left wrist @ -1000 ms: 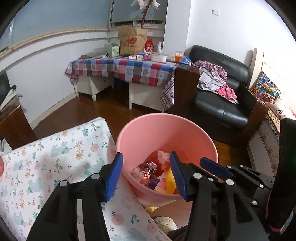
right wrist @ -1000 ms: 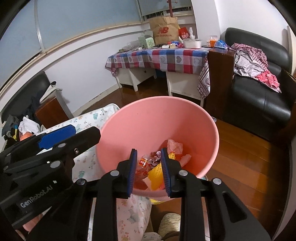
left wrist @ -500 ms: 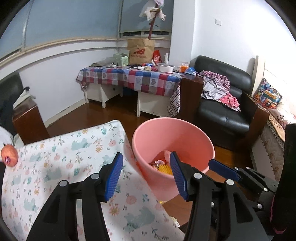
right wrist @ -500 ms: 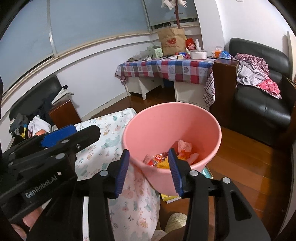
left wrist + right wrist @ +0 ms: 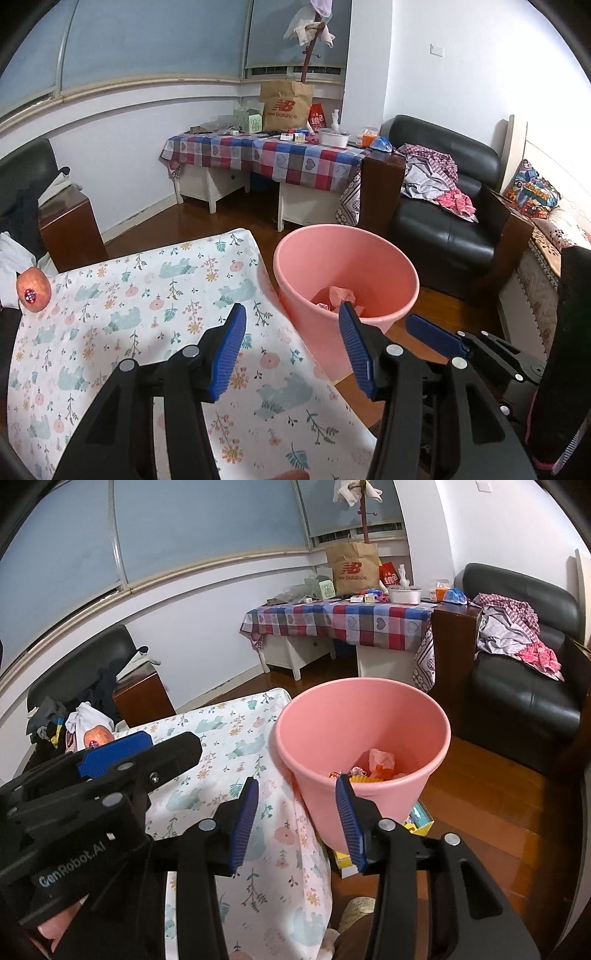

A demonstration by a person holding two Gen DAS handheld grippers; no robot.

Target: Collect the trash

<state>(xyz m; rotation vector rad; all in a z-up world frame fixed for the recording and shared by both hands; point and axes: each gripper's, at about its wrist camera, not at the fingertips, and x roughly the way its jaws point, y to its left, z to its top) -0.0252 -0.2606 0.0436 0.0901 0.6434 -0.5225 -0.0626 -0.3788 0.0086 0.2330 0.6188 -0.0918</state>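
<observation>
The pink bin point(image 5: 347, 273) stands on the wooden floor point(image 5: 491, 812) right against the corner of the bench point(image 5: 122, 295), which is draped in a white cloth printed with bears and flowers. Inside the bin lies the gathered trash point(image 5: 373, 766): a crumpled pink bag, something yellow and a few red wrappers, all low at the bottom.

From the left camera, the left gripper point(image 5: 291, 350) hangs above the bench edge, its blue-padded fingers point(image 5: 229, 350) spread wide with nothing between them; the bin sits at about one o'clock from them. The right gripper's black frame pokes in at four o'clock, just beside.

From the right camera, the right gripper point(image 5: 295, 823) is likewise held over the bench corner, its fingers point(image 5: 349, 823) parted and empty, the bin's near wall showing in the gap. The bin mouth is at one o'clock. The left gripper's body fills the view at nine o'clock, with a bit of the person's hand point(image 5: 55, 923) under it.

A reddish round fruit point(image 5: 33, 290) with a small sticker rests at the far left edge of the bench, at ten o'clock in the left view, well apart from the bin. A colourful flat box point(image 5: 417, 819) lies on the floor touching the bin's foot. Further off, at twelve o'clock, a checked table point(image 5: 266, 158) carries a brown paper bag point(image 5: 286, 105) and clutter, and a black armchair point(image 5: 443, 206) with heaped clothes sits at two o'clock.
</observation>
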